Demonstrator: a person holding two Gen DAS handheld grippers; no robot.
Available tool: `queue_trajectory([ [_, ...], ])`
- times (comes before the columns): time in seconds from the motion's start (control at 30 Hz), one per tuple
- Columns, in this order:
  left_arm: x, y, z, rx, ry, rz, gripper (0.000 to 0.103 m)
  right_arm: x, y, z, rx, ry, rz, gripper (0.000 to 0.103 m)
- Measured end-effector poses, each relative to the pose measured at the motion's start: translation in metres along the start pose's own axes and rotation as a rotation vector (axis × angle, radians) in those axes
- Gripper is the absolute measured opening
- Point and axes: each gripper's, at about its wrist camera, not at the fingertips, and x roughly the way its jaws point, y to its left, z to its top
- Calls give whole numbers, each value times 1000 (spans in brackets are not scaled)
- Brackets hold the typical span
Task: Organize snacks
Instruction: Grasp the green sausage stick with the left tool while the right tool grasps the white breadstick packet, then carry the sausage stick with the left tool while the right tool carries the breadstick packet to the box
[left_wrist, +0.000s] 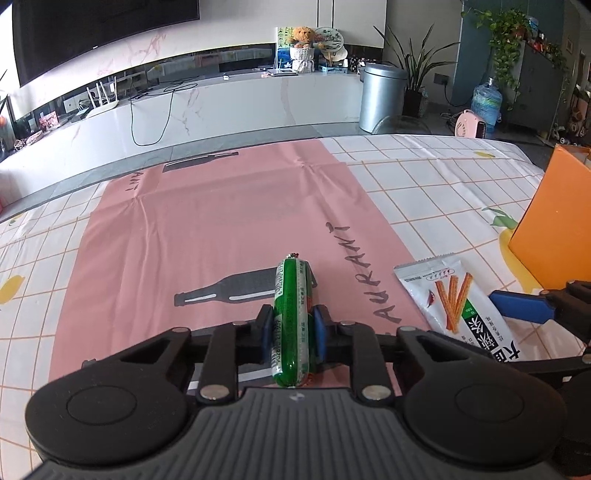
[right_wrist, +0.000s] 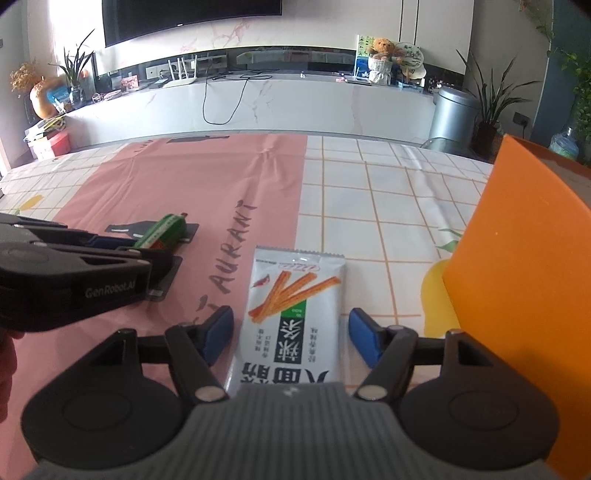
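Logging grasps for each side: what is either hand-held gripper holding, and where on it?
Left hand-held gripper clamps the green sausage near its middle. Right hand-held gripper is open astride the white snack packet, holding nothing.

The orange box runs off the right edge. The snack packet's near end hides under the right tongs; its small print is unreadable.

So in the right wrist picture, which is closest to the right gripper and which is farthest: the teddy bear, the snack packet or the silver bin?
1. Snack packet, lying between the open jaws.
2. Silver bin, on the floor beyond the table, right.
3. Teddy bear, on the far counter by the wall.
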Motion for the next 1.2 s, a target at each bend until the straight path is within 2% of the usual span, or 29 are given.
queue_trajectory([
  [0.03,0,1,0,-5,1,-2,25,-1,1,0,-4,-2,0,54],
  [0.1,-1,1,0,-14,9,-2,25,-1,2,1,-13,7,1,50],
  [0.27,-11,4,-1,-73,45,-21,25,-5,0,6,-8,51,32,47],
  [0.43,-40,0,-3,-131,50,-55,25,-26,-7,7,21,63,65,46],
  [0.73,-115,-25,3,-177,25,-113,25,-108,-21,9,10,38,136,46],
  [0.87,-145,-45,7,-156,35,-140,25,-148,-32,8,-7,35,153,46],
  [1.03,-178,-77,13,-124,29,-185,25,-203,-55,5,-22,-12,165,46],
  [1.2,-206,-116,21,-74,19,-269,25,-253,-86,1,-43,-50,175,46],
])
